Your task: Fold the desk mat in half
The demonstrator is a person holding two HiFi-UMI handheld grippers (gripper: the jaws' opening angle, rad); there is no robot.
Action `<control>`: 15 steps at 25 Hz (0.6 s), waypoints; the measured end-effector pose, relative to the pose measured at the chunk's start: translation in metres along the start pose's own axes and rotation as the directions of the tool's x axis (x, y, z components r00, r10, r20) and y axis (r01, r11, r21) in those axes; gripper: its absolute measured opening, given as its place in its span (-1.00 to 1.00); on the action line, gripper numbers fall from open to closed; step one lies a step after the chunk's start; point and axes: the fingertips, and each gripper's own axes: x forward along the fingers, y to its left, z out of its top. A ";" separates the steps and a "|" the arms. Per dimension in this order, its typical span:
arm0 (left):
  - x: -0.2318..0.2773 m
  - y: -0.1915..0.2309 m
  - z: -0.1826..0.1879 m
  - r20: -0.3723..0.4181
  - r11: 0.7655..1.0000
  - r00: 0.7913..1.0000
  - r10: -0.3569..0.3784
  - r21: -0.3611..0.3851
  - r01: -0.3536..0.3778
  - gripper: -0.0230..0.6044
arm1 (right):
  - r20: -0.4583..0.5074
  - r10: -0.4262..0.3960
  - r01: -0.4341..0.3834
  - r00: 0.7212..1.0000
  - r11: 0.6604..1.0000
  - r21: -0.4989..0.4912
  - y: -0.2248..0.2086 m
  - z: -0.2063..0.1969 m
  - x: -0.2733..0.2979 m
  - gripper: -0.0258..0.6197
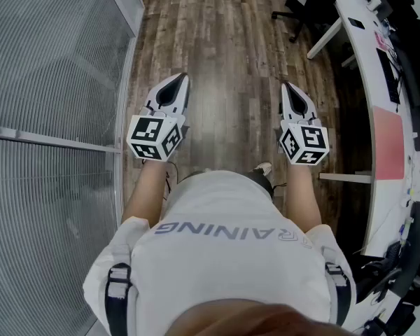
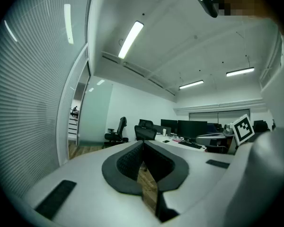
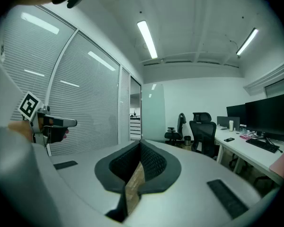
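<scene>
— Black pads meeting on both tongs?
— Yes. Your left gripper [image 1: 181, 80] has its jaws pressed together with nothing between them, and your right gripper [image 1: 288, 87] is the same. You hold both out in front of you over the wood floor [image 1: 224, 40].
— And the mat?
— Your pink mat [image 1: 388, 143] lies flat on the white desk [image 1: 360, 68], off to your right and well apart from both grippers. A ribbed glass wall [image 1: 49, 75] runs along your left.
</scene>
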 end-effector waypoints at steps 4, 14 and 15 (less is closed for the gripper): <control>0.002 -0.005 -0.002 -0.007 1.000 1.000 -0.001 0.003 0.001 -0.83 | 0.001 0.005 -0.005 1.000 1.000 -0.003 0.001 0.001 -0.002 -0.85; 0.016 -0.012 -0.004 -0.016 1.000 1.000 0.002 0.009 -0.001 -0.83 | 0.012 -0.011 0.010 1.000 0.998 0.066 -0.020 -0.004 -0.008 -0.85; 0.018 -0.011 -0.004 -0.017 1.000 1.000 0.004 0.009 -0.004 -0.83 | 0.012 -0.011 0.010 1.000 0.997 0.076 -0.022 -0.005 -0.007 -0.85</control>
